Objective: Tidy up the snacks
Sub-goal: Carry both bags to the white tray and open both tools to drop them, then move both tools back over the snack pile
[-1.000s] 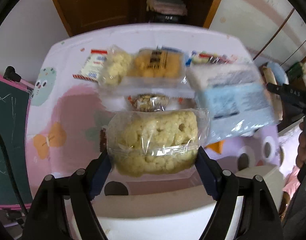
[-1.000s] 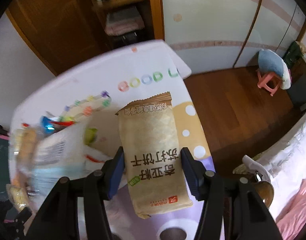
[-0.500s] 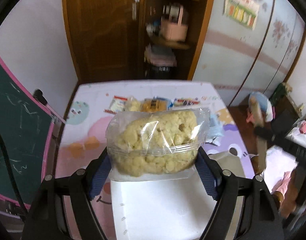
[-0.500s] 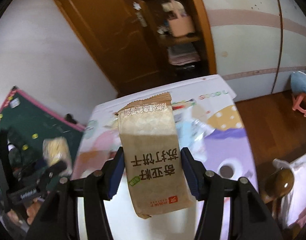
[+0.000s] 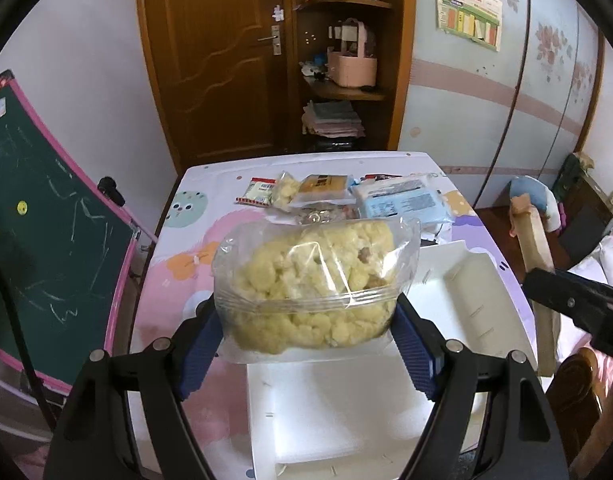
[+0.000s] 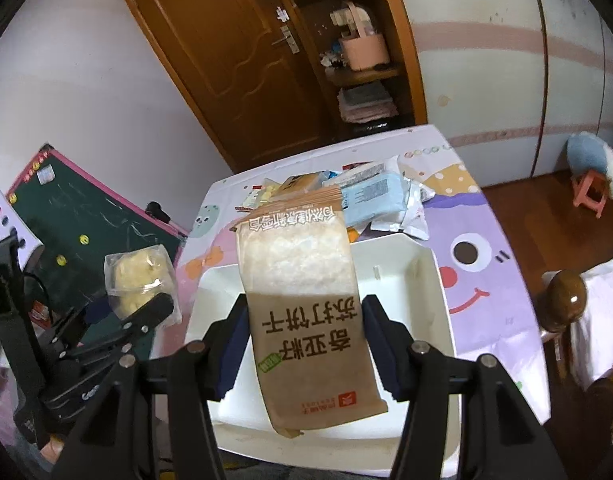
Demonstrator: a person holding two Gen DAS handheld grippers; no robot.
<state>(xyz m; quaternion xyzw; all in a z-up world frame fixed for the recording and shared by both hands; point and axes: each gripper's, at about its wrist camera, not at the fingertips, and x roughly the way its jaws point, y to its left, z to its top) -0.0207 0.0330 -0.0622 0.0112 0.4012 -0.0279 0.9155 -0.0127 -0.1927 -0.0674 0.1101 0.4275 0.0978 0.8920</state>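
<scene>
My left gripper (image 5: 306,344) is shut on a clear bag of yellow puffed snack (image 5: 314,284), held above the near end of a white box (image 5: 318,412). My right gripper (image 6: 302,340) is shut on a tan cracker packet (image 6: 306,300), held upright over the same white box (image 6: 422,320). In the right wrist view the left gripper (image 6: 146,312) and its snack bag (image 6: 140,276) are at the left. In the left wrist view the right gripper (image 5: 566,300) and its packet (image 5: 532,240) are at the right edge.
Several more snack packets (image 5: 318,192) and a light-blue pack (image 5: 402,200) lie at the table's far end on a cartoon tablecloth (image 5: 182,268). A green chalkboard (image 5: 46,216) stands left of the table. A wooden door (image 5: 214,56), shelves and a bedpost (image 6: 562,296) surround it.
Both grippers have lifted and pulled back from the snack pile with their packets. They now hang over the white box, with the table's far end farther away.
</scene>
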